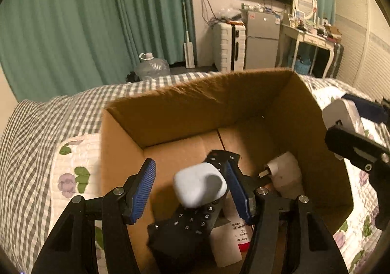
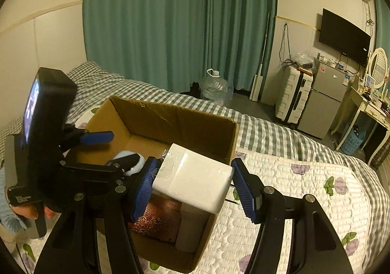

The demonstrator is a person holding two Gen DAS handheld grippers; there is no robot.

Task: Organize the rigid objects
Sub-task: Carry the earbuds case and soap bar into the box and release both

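Note:
A brown cardboard box (image 1: 185, 103) stands open on the bed. My left gripper (image 1: 192, 191) is open over it. A pale blue rounded case (image 1: 199, 185) sits between its blue pads, touching only the right one and resting on a black remote (image 1: 192, 220). A white charger (image 1: 282, 171) and a white tube with a red cap (image 1: 236, 232) lie in the box. My right gripper (image 2: 192, 183) is shut on a white plastic-wrapped block (image 2: 195, 178) above the box's (image 2: 175, 115) right rim. The block also shows in the left wrist view (image 1: 341, 113).
The box sits on a quilted floral cover (image 2: 292, 200) over a grey checked sheet (image 1: 61, 113). A red patterned packet (image 2: 158, 220) lies in the box. A water jug (image 2: 214, 86), suitcase (image 2: 295, 96), fridge (image 2: 326, 100) and dressing table (image 1: 312, 37) stand beyond the bed.

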